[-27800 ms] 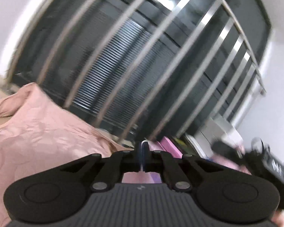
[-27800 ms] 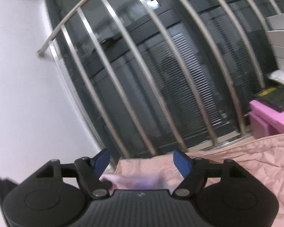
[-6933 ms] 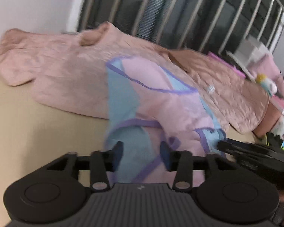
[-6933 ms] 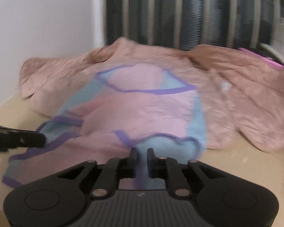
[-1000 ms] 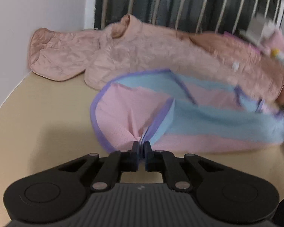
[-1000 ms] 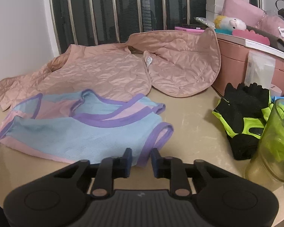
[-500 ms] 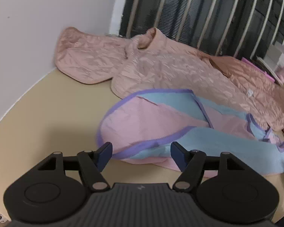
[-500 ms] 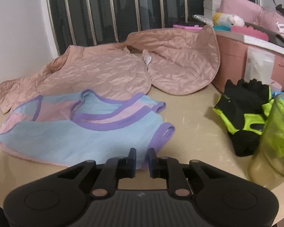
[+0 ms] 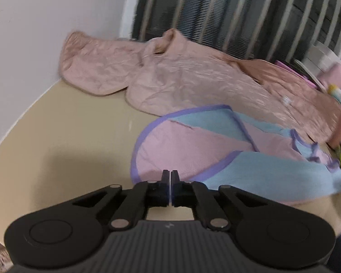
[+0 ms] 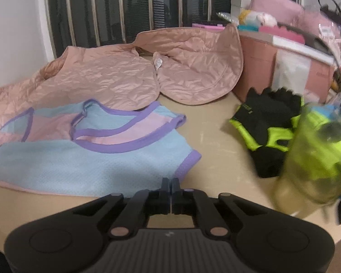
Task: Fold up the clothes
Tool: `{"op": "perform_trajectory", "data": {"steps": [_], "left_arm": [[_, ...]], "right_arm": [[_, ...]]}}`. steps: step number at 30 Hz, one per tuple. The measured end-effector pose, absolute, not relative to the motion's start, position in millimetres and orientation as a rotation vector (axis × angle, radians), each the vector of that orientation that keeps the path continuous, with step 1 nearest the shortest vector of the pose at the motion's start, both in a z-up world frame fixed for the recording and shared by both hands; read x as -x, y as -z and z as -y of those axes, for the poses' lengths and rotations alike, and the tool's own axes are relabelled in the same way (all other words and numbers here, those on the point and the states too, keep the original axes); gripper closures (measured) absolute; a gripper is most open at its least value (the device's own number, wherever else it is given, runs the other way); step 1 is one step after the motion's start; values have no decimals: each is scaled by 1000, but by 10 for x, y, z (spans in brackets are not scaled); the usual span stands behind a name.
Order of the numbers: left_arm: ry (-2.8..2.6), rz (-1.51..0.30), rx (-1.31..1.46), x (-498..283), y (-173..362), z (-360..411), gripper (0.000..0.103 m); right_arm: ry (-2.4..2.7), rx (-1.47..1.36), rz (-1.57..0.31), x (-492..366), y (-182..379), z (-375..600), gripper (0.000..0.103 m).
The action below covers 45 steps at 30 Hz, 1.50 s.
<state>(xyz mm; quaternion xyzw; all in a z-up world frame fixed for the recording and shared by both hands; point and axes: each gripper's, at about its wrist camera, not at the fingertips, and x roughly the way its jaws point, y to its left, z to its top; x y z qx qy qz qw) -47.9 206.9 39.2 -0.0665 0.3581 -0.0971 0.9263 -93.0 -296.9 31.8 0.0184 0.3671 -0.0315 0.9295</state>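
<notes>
You are working at a beige table (image 10: 218, 157) pushed against a white wall, with a dark barred window (image 10: 125, 6) running behind its far edge. The mesh vest (image 10: 84, 152) is lying flat near the table's near edge, folded lengthwise so that a pale blue panel is covering the front half while pink panels are showing behind it. Purple binding is running along its neckline, its armholes and the rounded hem at its left end (image 9: 143, 150). The fabric is looking finely perforated, and a thin pink strip is peeking out under the blue along the near side.

Your left gripper (image 9: 171, 175) is hovering just at the vest's hem end with its tongs pressed together and nothing between them. Your right gripper (image 10: 171, 183) is sitting just off the vest's shoulder end, near the purple armhole edge, tongs likewise together and empty; neither is pinching the cloth.

Behind the vest, a quilted pink jacket (image 10: 129, 79) is spreading along the far edge, its near hem touching or slightly overlapping the vest. Toward the right edge, black and neon-yellow gloves (image 10: 268, 125) are lying well apart from the vest, a translucent green cup (image 10: 318, 159) is standing beside them, and a pink box (image 10: 261, 68) loaded with clutter is sitting in the far right corner.
</notes>
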Motion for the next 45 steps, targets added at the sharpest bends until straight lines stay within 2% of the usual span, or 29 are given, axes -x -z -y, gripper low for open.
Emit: {"op": "perform_trajectory", "data": {"steps": [2,3,5,6,7,11,13,14,16,19,29,31,33,35,38,39,40,45], "left_arm": [[202,-748,104,511,-421,-2043,102],[195,-755,98,521,-416,-2028,96],[186,-764,87,547,-407,-1997,71],[202,-749,85,582,-412,-1971,45],[221,-733,81,615,-416,-1939,37],[277,-747,19,581,-344,-1745,33],[267,-784,2,520,-260,-1683,37],[279,-797,23,501,-232,-1698,43],[283,-817,67,479,-190,-1750,88],[261,-829,153,456,-178,-1896,99],[330,-799,99,526,-412,-1888,101],[333,-820,72,534,-384,-1897,101],[328,-840,50,548,-346,-1917,101],[312,-860,38,561,-298,-1949,99],[288,-879,25,574,-270,-2000,79],[275,-868,25,590,-289,-2020,50],[251,-849,33,599,-322,-2044,34],[187,-770,110,477,-535,-1976,33]], "right_arm": [[68,0,-753,993,-366,2996,103],[71,11,-756,1018,-381,3018,103],[73,20,-776,1046,-379,3070,102],[79,26,-774,1065,-378,3087,101],[87,25,-765,1089,-386,3102,99],[17,-5,-688,1221,-480,3017,96],[-60,2,-628,1266,-514,2879,90],[-128,18,-596,1284,-507,2762,87],[-262,53,-561,1293,-462,2494,87],[-397,133,-584,1213,-359,2048,87],[-550,181,-682,903,-220,1322,88],[-554,194,-703,904,-181,1275,96],[-555,193,-708,943,-170,1283,99],[-558,191,-717,973,-175,1312,101],[-560,189,-729,1007,-186,1367,101],[-562,194,-724,1026,-200,1380,100],[-564,199,-720,1046,-213,1393,100],[-449,132,-646,1024,-412,1689,88]]}}
